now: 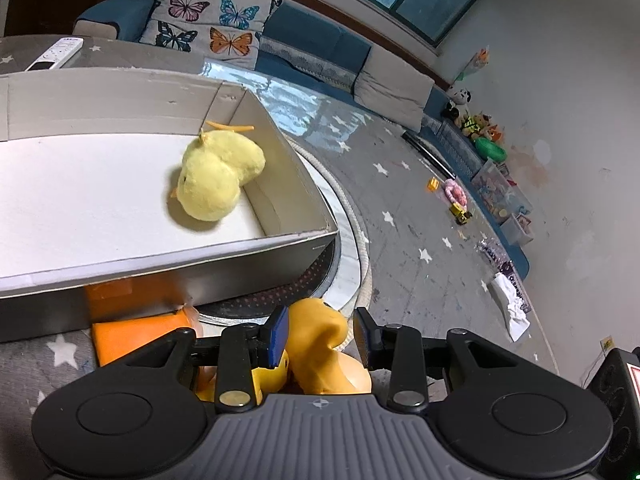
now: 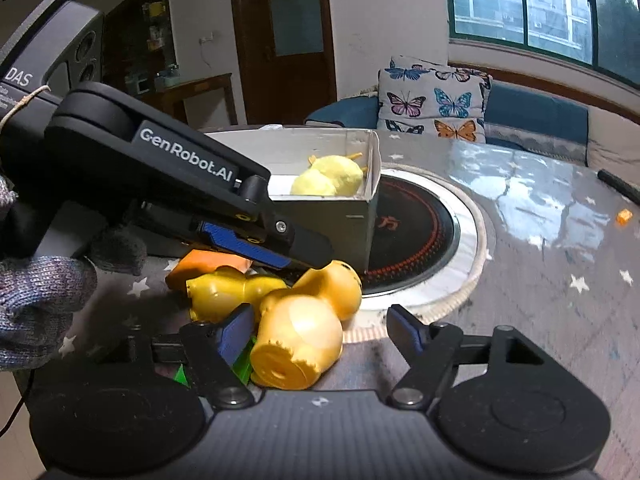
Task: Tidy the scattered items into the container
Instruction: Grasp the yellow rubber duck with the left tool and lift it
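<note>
From the right wrist view I read "GenRobot.AI" in white on the black arm of the left gripper [image 2: 308, 258]. "DAS" shows on the dark device body [image 2: 24, 76] at the upper left. A red character on the round cooktop [image 2: 416, 224] reads "方".

The grey star-printed counter [image 2: 540, 280] carries a shallow grey cardboard box [image 1: 256, 264], a round black inset hotplate [image 2: 416, 232], glossy yellow plastic ducks [image 2: 304, 320] and an orange block [image 1: 136, 336].
</note>
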`<action>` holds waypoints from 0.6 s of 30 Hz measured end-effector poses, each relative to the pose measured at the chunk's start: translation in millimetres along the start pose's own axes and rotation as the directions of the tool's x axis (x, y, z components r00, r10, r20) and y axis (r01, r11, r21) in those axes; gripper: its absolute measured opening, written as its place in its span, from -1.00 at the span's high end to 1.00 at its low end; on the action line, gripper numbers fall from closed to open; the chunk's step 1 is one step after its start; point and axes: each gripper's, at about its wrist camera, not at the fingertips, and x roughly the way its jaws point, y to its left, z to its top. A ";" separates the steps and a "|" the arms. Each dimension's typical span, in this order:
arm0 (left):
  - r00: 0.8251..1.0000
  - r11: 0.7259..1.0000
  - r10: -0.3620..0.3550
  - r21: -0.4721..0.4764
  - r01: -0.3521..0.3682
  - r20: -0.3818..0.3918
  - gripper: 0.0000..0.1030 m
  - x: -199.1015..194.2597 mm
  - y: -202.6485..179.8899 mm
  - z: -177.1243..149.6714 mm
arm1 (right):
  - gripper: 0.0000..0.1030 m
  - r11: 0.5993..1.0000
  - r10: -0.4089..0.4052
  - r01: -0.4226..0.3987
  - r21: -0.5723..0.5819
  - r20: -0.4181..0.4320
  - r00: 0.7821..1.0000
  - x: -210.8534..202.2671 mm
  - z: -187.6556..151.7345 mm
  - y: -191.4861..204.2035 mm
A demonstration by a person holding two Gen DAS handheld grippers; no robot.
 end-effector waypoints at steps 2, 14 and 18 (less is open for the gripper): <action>1.000 1.000 0.001 -0.002 -0.001 -0.005 0.27 2.5 -0.4 -0.2 | -0.36 1.000 0.002 -0.001 0.008 -0.005 1.000 0.5 -2.1 -0.8; 0.999 1.000 0.022 -0.007 -0.022 -0.025 0.23 14.0 0.3 -0.7 | -0.16 0.997 0.044 -0.043 0.063 -0.020 0.999 2.4 -6.8 -5.6; 0.999 1.000 0.025 -0.003 -0.025 -0.023 0.22 14.3 0.0 -1.6 | -0.14 0.997 0.038 -0.037 0.072 -0.025 0.999 -0.5 -7.8 -6.3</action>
